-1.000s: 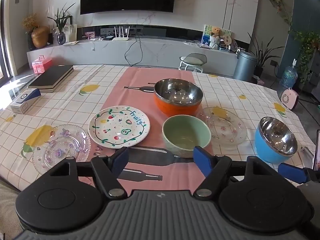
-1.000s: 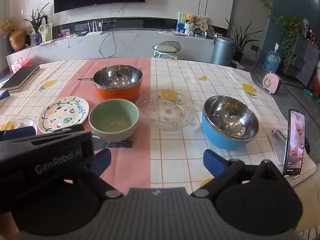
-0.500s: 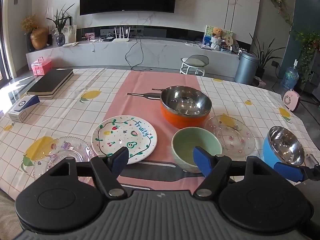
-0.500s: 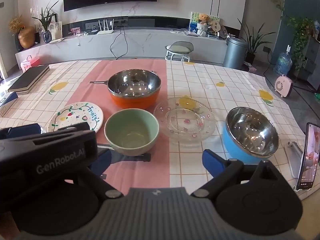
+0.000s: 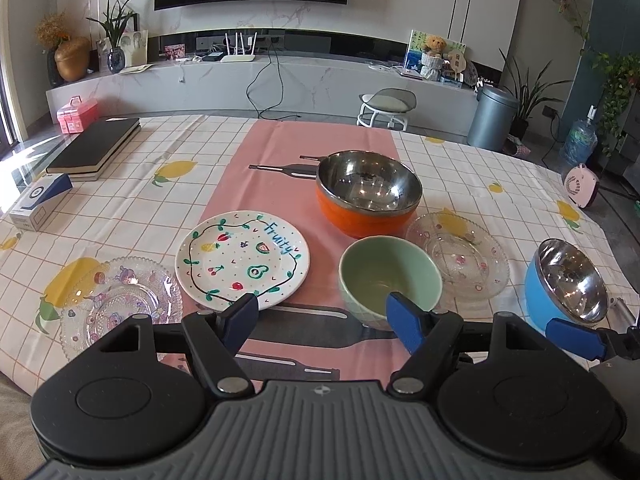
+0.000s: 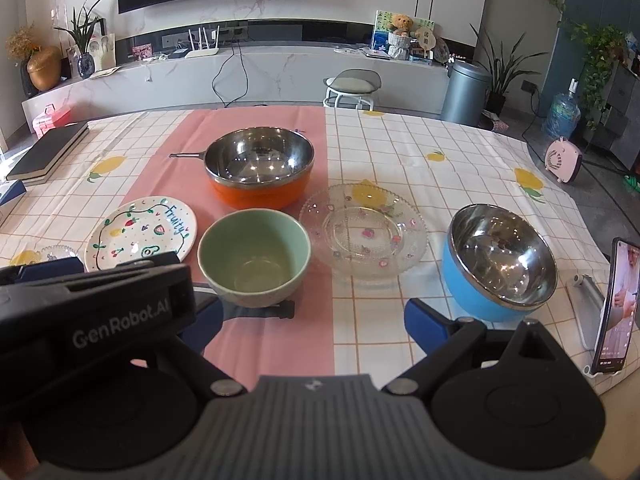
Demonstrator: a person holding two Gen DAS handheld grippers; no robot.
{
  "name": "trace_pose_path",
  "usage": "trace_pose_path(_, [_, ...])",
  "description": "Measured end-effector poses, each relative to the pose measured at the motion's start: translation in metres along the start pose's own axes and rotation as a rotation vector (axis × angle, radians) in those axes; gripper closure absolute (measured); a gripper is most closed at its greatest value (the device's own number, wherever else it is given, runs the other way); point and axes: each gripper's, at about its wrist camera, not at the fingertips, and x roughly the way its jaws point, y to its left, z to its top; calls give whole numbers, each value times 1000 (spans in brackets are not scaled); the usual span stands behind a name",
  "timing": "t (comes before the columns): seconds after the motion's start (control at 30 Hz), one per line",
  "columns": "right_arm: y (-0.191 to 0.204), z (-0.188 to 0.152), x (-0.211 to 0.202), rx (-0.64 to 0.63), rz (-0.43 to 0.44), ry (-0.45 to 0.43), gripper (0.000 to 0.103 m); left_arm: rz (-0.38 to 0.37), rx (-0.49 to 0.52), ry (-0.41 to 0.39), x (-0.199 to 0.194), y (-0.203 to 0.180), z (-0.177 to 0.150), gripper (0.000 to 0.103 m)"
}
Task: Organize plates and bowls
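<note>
- Bowls: green bowl (image 5: 390,278) nearest, orange bowl (image 5: 368,194) behind it, blue bowl (image 5: 566,286) right.
- Plates: fruit plate (image 5: 242,260) left, glass plates (image 5: 460,262) flanking.
- Left gripper (image 5: 320,318) and right gripper (image 6: 310,318) both gape wide, holding nothing.

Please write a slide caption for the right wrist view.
Open right gripper faces green bowl, glass plate and blue bowl.

"Fruity", blue handwritten script, on white painted plate (image 5: 242,261) w/ fruit drawings; same word legible in right wrist view (image 6: 142,233). "GenRobot.AI", pale lettering, on black body of left gripper (image 6: 100,312) as seen from right wrist cam. Blue/white box (image 5: 40,200): print too small to read.
</note>
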Motion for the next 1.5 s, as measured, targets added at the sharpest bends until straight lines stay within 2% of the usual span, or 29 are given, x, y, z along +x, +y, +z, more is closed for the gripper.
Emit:
trace_pose_path(0.2, [1,-1,0,-6,2,0,8,4,1,6,-1,1,-1,17])
trace_pose_path(0.33, [1,-2,0,-8,-1,0,8,37,9,-4,-3,-3,-1,17])
trace_pose_path(0.47, [-1,-2,0,0,3,0,8,20,-4,9,-2,-1,-1,17])
trace_pose_path(1.5, [2,-4,-3,-10,-7,-3,8,28,-3,14,-3,0,-3,17])
